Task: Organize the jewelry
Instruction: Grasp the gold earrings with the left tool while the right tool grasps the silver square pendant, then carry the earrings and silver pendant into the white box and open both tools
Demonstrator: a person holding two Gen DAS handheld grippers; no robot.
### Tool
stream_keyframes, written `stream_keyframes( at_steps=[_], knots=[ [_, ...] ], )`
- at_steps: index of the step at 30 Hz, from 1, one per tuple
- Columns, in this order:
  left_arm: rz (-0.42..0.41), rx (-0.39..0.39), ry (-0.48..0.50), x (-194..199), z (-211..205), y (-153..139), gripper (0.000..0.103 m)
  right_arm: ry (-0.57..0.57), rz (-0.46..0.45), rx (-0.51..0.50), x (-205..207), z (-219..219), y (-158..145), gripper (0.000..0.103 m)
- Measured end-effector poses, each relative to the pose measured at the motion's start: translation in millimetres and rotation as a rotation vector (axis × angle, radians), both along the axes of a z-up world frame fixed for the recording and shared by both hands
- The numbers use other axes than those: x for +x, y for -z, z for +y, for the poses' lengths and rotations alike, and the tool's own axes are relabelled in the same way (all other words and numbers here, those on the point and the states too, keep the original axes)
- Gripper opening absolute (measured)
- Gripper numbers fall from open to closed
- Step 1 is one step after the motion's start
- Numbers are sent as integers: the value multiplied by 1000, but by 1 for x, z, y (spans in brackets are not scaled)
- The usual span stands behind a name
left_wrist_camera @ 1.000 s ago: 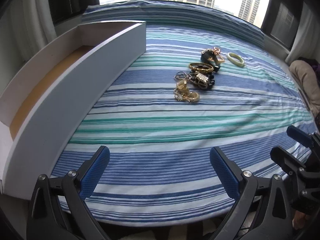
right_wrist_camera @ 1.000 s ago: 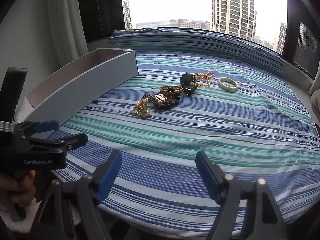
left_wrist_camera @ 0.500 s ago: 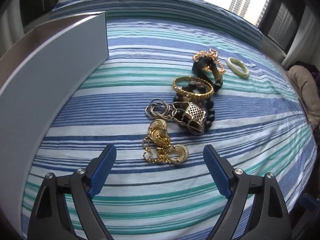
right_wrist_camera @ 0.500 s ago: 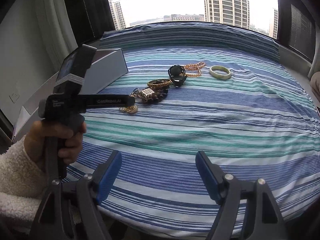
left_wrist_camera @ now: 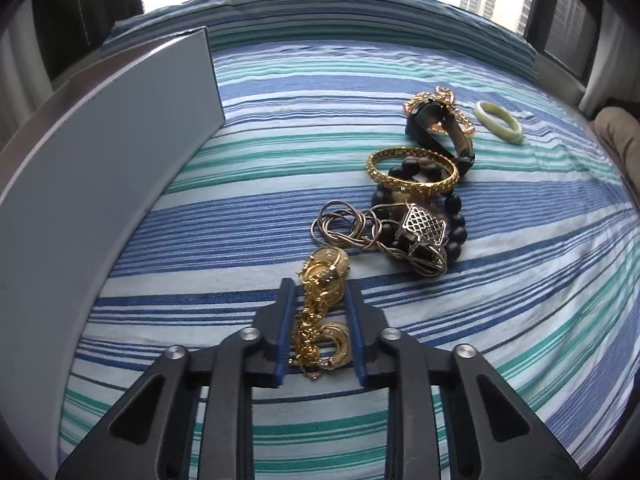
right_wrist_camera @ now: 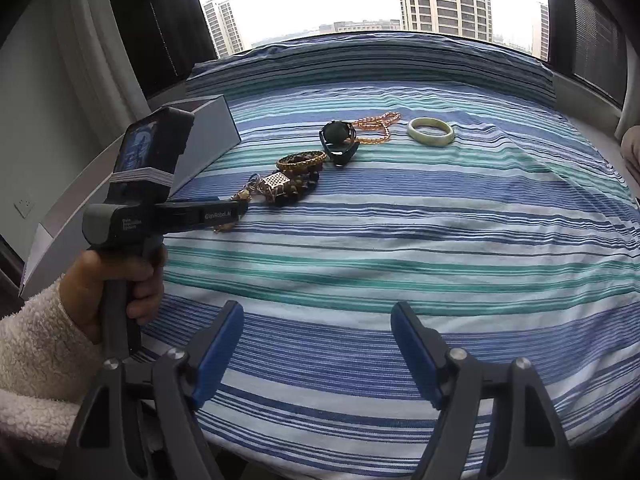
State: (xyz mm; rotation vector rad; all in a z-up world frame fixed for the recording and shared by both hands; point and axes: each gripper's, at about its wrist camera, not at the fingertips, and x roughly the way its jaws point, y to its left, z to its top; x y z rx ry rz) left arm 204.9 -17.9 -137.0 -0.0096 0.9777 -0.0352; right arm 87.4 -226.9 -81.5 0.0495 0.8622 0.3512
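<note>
A pile of jewelry lies on the striped bed. My left gripper (left_wrist_camera: 319,292) is shut on a gold chain necklace (left_wrist_camera: 320,320) at the near end of the pile, resting on the cloth. Beyond it lie a silver chain with a lattice pendant (left_wrist_camera: 422,226), a black bead bracelet (left_wrist_camera: 456,224), a gold bangle (left_wrist_camera: 412,172), a black watch (left_wrist_camera: 440,128), an orange bead chain (right_wrist_camera: 376,128) and a pale green jade bangle (left_wrist_camera: 498,122). My right gripper (right_wrist_camera: 318,320) is open and empty, low over the near bed edge. The left gripper's body (right_wrist_camera: 160,216) shows in the right wrist view.
A long white open box (left_wrist_camera: 112,160) lies along the left side of the bed; it also shows in the right wrist view (right_wrist_camera: 208,144). The striped bedcover (right_wrist_camera: 400,240) spreads wide to the right. Windows and curtains stand behind.
My left gripper moved forward to the pile and closed its jaws around the gold chain necklace. The right gripper stayed nearly still and open.
</note>
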Motion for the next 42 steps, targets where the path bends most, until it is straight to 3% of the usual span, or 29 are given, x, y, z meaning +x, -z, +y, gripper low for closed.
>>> stream_keyframes(
  at_steps=[7, 10, 15, 18, 22, 24, 25, 32, 38, 42],
  knots=[
    [44, -111, -42, -15, 31, -3, 16, -33, 14, 36, 42, 3, 4, 78],
    [56, -126, -66, -29, 45, -3, 16, -121, 50, 74, 78, 20, 8, 77],
    [67, -147, -94, -53, 65, -4, 16, -258, 63, 45, 134, 66, 13, 75],
    [62, -151, -95, -63, 70, -4, 16, -310, 52, 14, 160, 90, 18, 67],
    [53, -147, -88, -69, 72, -5, 16, -343, 82, -45, 182, 110, 35, 49],
    [49, -151, -84, -69, 73, -4, 16, -355, 53, -64, 185, 114, 35, 43],
    [48, -153, -83, -69, 73, -4, 16, -355, 49, -80, 186, 117, 35, 34],
    [41, -165, -79, -70, 76, -4, 16, -359, 58, -43, 173, 108, 16, 33],
    [39, -165, -80, -72, 76, -4, 16, -374, 74, -5, 121, 82, -5, 34],
    [38, -160, -80, -72, 75, -4, 16, -385, 121, -59, 89, 64, 6, 34]
  ],
)
